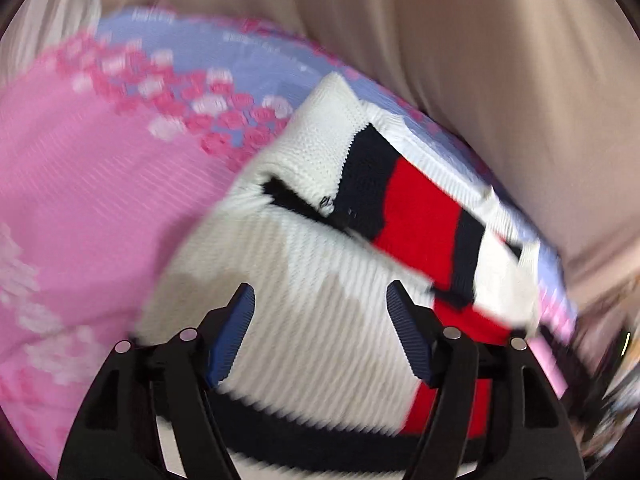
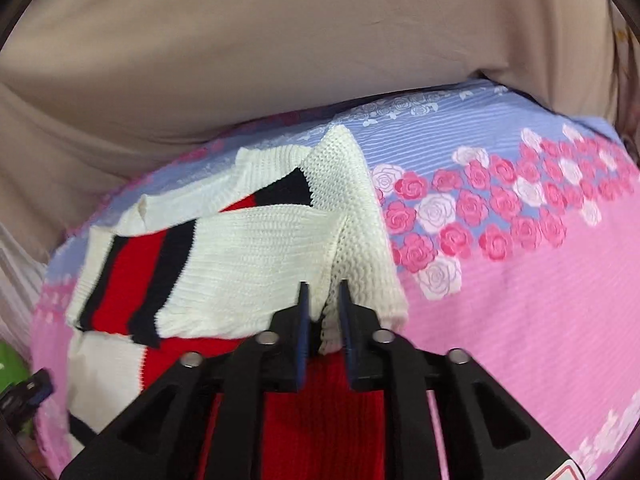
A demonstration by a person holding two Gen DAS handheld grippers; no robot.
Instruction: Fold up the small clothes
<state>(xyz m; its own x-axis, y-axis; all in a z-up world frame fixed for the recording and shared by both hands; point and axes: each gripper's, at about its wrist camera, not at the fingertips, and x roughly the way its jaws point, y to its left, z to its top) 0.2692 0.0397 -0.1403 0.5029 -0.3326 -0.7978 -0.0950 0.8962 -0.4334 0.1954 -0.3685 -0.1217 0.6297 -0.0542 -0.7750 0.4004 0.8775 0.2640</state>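
One white ribbed knit sweater (image 2: 256, 240) with red and navy stripes lies on a bed covered by a single pink and pale blue sheet (image 2: 520, 300) printed with pink and white roses. The sweater sits toward the far edge of the bed, partly folded over itself, one striped panel lying across the layer below; a loosely knit white corner stands up in a peak near that edge. Behind the bed hangs one plain beige cloth (image 2: 280, 60), smooth with soft creases.

Two grippers are in use. The left gripper (image 1: 320, 332) hovers over the white ribbed part of the sweater, its black arms and blue ridged pads spread wide apart with nothing pinched between them; this view is blurred. The right gripper (image 2: 324, 328) has its jaws close together, and a fold of the white open-knit edge runs between the blue pads; whether they press on it I cannot tell.
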